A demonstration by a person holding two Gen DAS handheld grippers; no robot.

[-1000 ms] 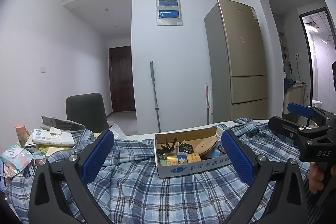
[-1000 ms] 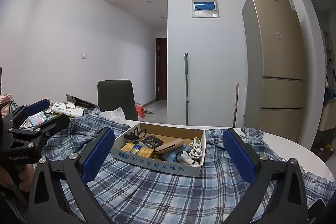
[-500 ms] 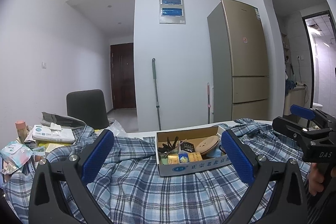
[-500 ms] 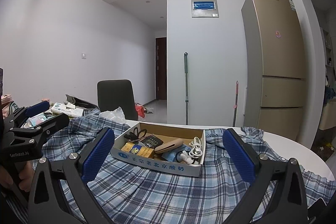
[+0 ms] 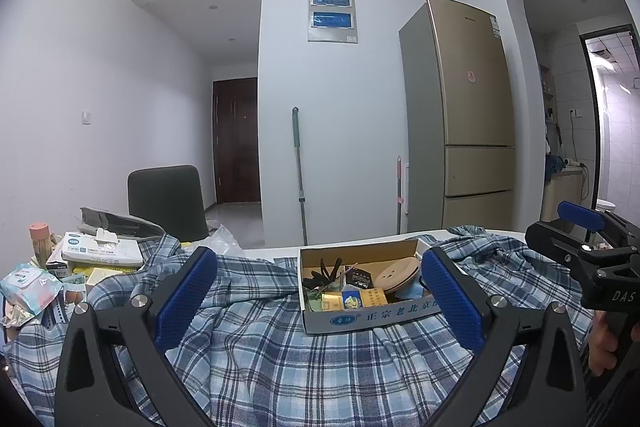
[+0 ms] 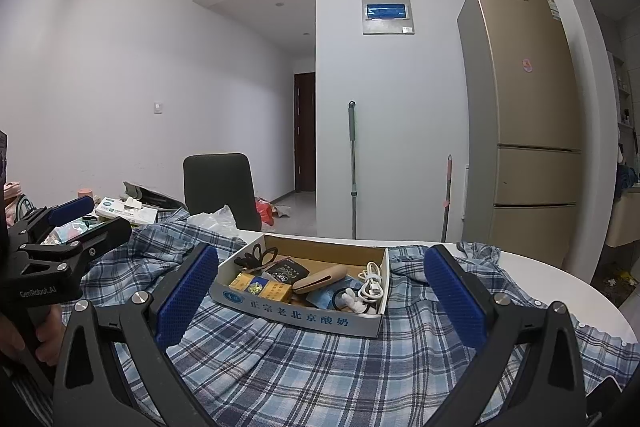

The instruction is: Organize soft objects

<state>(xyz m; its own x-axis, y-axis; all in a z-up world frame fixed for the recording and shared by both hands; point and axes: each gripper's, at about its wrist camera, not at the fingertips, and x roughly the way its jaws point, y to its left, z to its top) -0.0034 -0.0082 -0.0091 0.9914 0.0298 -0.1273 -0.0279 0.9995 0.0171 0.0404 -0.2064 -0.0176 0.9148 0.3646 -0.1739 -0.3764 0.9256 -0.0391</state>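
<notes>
A blue plaid shirt (image 5: pixel 280 359) lies spread over the white table, also in the right wrist view (image 6: pixel 340 367). A shallow cardboard box (image 5: pixel 360 319) of small items sits on top of it, also in the right wrist view (image 6: pixel 304 315). My left gripper (image 5: pixel 318 291) is open and empty, held above the shirt in front of the box. My right gripper (image 6: pixel 320 287) is open and empty, also above the shirt before the box. Each gripper shows at the edge of the other's view, the right gripper (image 5: pixel 576 231) and the left gripper (image 6: pixel 80 219).
Tissue boxes (image 5: pixel 100 247), wipes (image 5: pixel 30 287) and clutter crowd the table's left end. A dark chair (image 5: pixel 166 199) stands behind the table. A fridge (image 5: pixel 468 115) and a mop (image 5: pixel 298 167) stand at the far wall. The white table edge (image 6: pixel 560 287) curves at right.
The left gripper's view has tilted up slightly and shifted a little; the box sits lower in frame. The right gripper has barely moved. Both stay open.
</notes>
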